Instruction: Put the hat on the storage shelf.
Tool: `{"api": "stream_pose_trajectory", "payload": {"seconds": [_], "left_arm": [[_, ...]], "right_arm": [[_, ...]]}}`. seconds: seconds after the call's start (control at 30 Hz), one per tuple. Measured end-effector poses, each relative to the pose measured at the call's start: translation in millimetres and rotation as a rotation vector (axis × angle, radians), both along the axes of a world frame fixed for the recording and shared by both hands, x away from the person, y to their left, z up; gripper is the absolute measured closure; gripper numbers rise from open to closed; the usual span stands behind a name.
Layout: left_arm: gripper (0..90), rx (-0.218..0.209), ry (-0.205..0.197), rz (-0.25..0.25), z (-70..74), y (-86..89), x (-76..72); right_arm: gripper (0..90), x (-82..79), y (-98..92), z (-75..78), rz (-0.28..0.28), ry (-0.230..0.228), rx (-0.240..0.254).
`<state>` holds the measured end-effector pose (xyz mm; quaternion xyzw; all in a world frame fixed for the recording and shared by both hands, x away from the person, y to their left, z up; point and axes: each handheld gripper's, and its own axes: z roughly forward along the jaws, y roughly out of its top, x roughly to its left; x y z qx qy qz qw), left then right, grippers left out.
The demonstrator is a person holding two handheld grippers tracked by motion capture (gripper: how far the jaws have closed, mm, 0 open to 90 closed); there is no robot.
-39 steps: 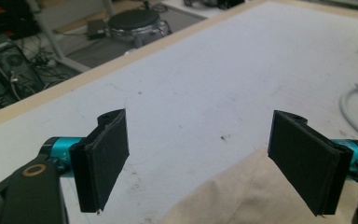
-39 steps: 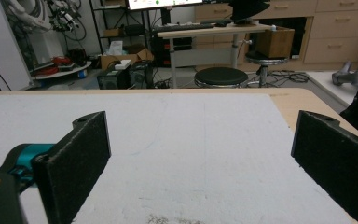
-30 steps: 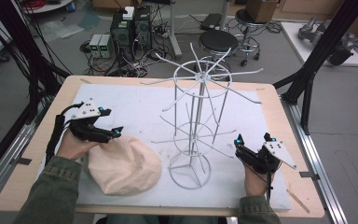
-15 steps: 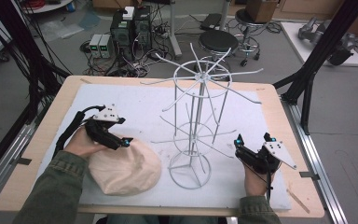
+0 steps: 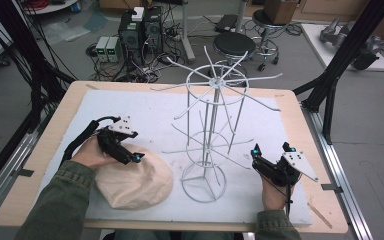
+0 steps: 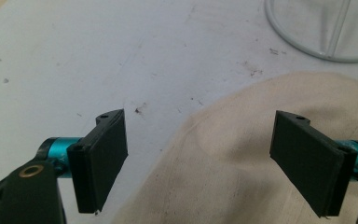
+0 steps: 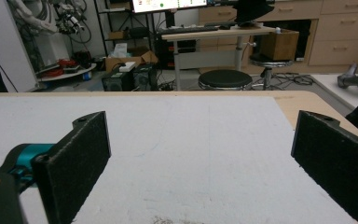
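Note:
A beige cloth cap [image 5: 135, 182] lies on the white mat at front left. My left gripper [image 5: 131, 155] hovers over the cap's far left edge, open; in the left gripper view its jaws [image 6: 201, 140] straddle the rim of the cap [image 6: 233, 186], one over the mat, one over the cloth. A white wire display rack [image 5: 212, 145] stands at the middle of the mat, its ring base [image 6: 307, 49] just beyond the cap. My right gripper [image 5: 272, 151] rests open at front right, nothing between its jaws [image 7: 200, 144].
The rack's thin arms [image 5: 250, 97] spread widely above the mat. The wooden table's edge [image 5: 300, 130] borders the mat on the right. Beyond the table are a black stool [image 7: 224, 78], computer cases [image 5: 140, 30] and cables on the floor.
My left gripper has moved right and slightly nearer, from beside the cap's left edge to over its rim. The right gripper has stayed put.

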<state>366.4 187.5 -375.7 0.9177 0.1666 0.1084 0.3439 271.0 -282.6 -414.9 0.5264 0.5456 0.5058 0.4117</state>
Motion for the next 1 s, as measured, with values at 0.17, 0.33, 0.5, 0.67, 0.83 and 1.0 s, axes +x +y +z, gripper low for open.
{"api": "stream_pose_trajectory", "payload": {"seconds": [0.17,0.33,0.5,0.67,0.83,1.0], "left_arm": [[19.1,0.079,0.042,-0.045,-8.0,-8.0,3.7],[18.8,0.114,0.059,-0.073,-12.8,-14.0,2.8],[18.1,0.213,0.092,-0.089,-24.7,-19.3,4.6],[18.1,0.223,0.104,-0.088,-30.1,-22.1,6.7],[19.4,0.264,0.156,-0.099,-37.9,-25.4,11.6],[23.0,0.298,0.147,-0.110,-41.8,-29.4,9.5]], "right_arm": [[3.7,-0.4,-1.1,0.4,0.009,-0.001,0.025],[3.7,-0.2,0.5,0.0,0.010,-0.004,0.005],[3.7,-1.7,2.7,0.9,0.020,-0.019,-0.019],[3.7,-1.2,2.1,0.7,0.020,-0.016,-0.018],[3.7,-2.0,2.2,1.1,0.015,-0.020,-0.014],[3.7,-2.0,2.2,1.1,0.015,-0.020,-0.012]]}}
